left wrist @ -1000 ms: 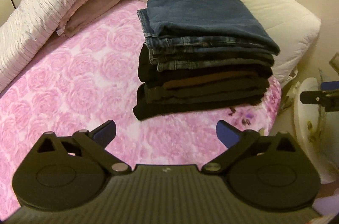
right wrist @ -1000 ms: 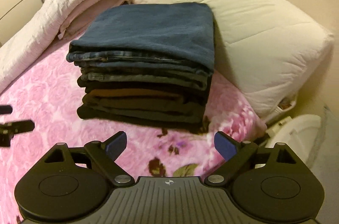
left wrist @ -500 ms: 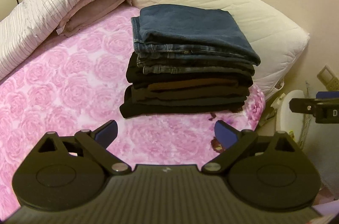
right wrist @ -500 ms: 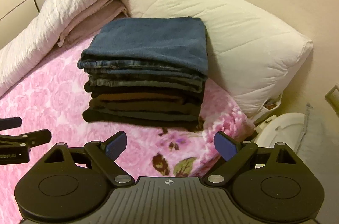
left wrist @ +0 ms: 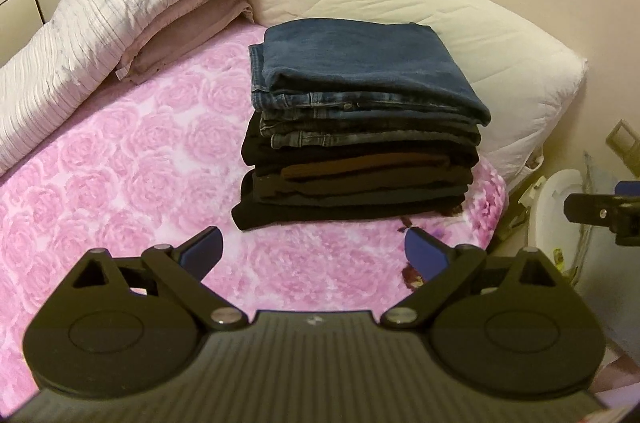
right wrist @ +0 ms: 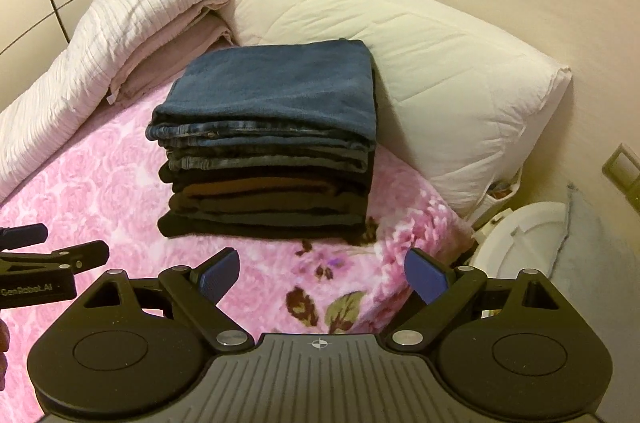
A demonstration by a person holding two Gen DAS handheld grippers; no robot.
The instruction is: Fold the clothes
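A neat stack of folded clothes (left wrist: 360,143) sits on the pink rose-print bedspread (left wrist: 120,183), with folded blue jeans (left wrist: 360,63) on top and black and brown garments below. The stack also shows in the right wrist view (right wrist: 272,151). My left gripper (left wrist: 314,253) is open and empty, held back from the stack's front edge. My right gripper (right wrist: 322,275) is open and empty, also short of the stack. The right gripper's tip shows at the right edge of the left wrist view (left wrist: 600,215); the left gripper shows at the left edge of the right wrist view (right wrist: 52,259).
A large cream pillow (left wrist: 400,7) lies behind the stack. A folded striped duvet (left wrist: 100,23) lies at the back left. A white round object (right wrist: 520,235) sits off the bed's right edge by the wall.
Both grippers have drawn back and up from the stack, which looks smaller and farther away. Both jaws stay open. The stack has not moved.
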